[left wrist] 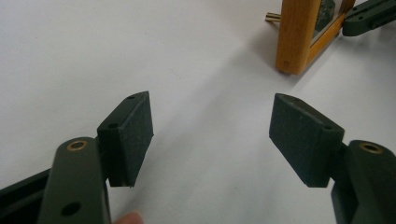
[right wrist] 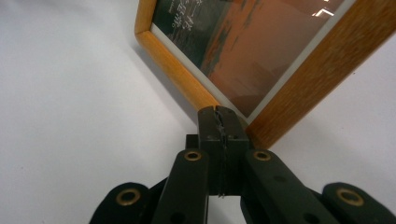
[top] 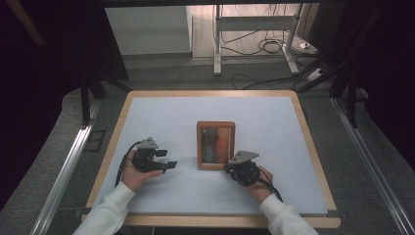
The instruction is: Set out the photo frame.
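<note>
Right jaws: the right gripper [right wrist: 219, 122] is keeping its two black jaws pressed flat together, nothing between the pads; their joined tip is sitting right at the near corner of the wooden picture frame [right wrist: 261, 56], seemingly touching its lower edge.
Left jaws: the left gripper [left wrist: 210, 135] is standing with its jaws spread wide, pads [left wrist: 134, 130] apart over bare white surface and gripping nothing.
Picture frame, gripper views: in the right gripper view the frame is filling the upper part, showing a dark and orange print with pale lettering behind glass. In the left gripper view its wooden corner [left wrist: 299, 35] is rising at the upper right, well beyond the open pads, with the other gripper's dark jaw reaching in beside it.
Picture frame, high view: the frame [top: 216, 145] is lying near the middle of the white mat [top: 220, 110], closer to the person's edge.
Right gripper, high view: the gripper [top: 241, 169] is sitting just beside the frame's near right corner.
Left gripper, high view: the gripper [top: 154, 159] is resting to the left of the frame, apart from it, jaws pointing toward it.
Surroundings: the mat is covering a wood-rimmed table [top: 313, 147]; white sleeves [top: 110, 210] are entering from the bottom edge.
</note>
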Demonstrator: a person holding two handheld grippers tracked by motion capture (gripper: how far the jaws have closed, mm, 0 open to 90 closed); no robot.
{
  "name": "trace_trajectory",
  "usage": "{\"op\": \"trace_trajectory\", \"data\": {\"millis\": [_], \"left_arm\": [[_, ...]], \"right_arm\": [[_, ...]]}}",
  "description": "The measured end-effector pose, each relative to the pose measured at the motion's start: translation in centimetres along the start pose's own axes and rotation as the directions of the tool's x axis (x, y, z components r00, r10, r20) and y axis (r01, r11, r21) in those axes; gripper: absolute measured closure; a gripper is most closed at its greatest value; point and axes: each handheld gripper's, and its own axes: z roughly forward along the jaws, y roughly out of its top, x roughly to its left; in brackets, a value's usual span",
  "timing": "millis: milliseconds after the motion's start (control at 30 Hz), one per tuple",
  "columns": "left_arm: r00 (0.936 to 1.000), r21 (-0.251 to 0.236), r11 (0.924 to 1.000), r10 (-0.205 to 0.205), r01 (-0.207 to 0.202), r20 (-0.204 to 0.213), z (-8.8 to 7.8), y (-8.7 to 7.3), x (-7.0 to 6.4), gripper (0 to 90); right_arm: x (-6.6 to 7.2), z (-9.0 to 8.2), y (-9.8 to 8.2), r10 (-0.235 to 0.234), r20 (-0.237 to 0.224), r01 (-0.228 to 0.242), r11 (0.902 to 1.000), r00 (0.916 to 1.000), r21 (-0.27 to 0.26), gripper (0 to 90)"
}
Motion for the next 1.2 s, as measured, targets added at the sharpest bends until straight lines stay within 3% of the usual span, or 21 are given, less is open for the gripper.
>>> {"op": "trace_trajectory", "data": {"millis": [267,433,767,833,900,933,967,1000,1033,1067,1133,1200], "left_arm": [[1.0000,-0.004,1.0000,-0.002,0.002,-0.001,-0.1,0.0,0.1,29.9],[1.0000,-0.014,0.9999,-0.009,0.009,-0.005,-0.5,0.0,0.1,29.9],[0.9999,-0.012,0.9999,0.005,-0.005,-0.010,-0.5,0.0,-0.4,30.0],[0.9999,-0.012,0.9999,0.006,-0.006,-0.010,-0.6,0.0,-0.5,30.0],[0.9997,-0.012,0.9998,0.017,-0.017,-0.017,-0.8,-0.1,-0.8,29.9],[0.9997,-0.012,0.9998,0.017,-0.017,-0.017,-0.8,-0.1,-0.8,29.9],[0.9992,-0.010,0.9995,0.028,-0.029,-0.027,-0.9,-0.1,-1.1,29.9],[0.9992,-0.010,0.9995,0.028,-0.029,-0.027,-0.9,-0.1,-1.1,29.9],[0.9989,-0.012,0.9993,0.034,-0.035,-0.031,-1.1,-0.1,-1.3,29.9],[0.9987,-0.013,0.9992,0.037,-0.037,-0.034,-1.1,-0.1,-1.4,29.9],[0.9984,-0.012,0.9990,0.042,-0.042,-0.037,-1.2,-0.1,-1.5,29.8],[0.9979,-0.006,0.9987,0.050,-0.050,-0.041,-1.4,-0.2,-1.7,29.7]], "right_arm": [[0.1,-1.0,0.3,-0.019,-0.014,0.018,0.9987,0.9997,-0.048,89.9],[-1.2,-3.2,-0.4,0.017,0.003,-0.017,0.9949,0.9998,-0.099,90.0],[-3.1,-5.2,-2.2,0.082,0.018,-0.079,0.9893,0.9965,-0.123,89.5],[-3.5,-5.8,-2.6,0.093,0.027,-0.089,0.9873,0.9953,-0.132,85.2],[-4.4,-6.5,-3.5,0.139,0.023,-0.135,0.9812,0.9900,-0.138,72.6],[-4.4,-6.5,-3.5,0.139,0.023,-0.135,0.9812,0.9900,-0.138,72.6],[-5.1,-6.8,-4.2,0.188,0.016,-0.184,0.9732,0.9821,-0.138,57.8],[-5.1,-6.8,-4.2,0.188,0.016,-0.184,0.9732,0.9821,-0.138,57.8],[-5.6,-7.1,-4.9,0.217,0.045,-0.210,0.9690,0.9750,-0.130,44.7],[-5.8,-7.3,-5.2,0.226,0.055,-0.218,0.9680,0.9726,-0.125,40.4],[-6.0,-7.5,-5.4,0.231,0.063,-0.222,0.9673,0.9710,-0.123,37.5],[-6.4,-8.0,-6.3,0.260,0.073,-0.248,0.9582,0.9628,-0.142,35.5]]}}
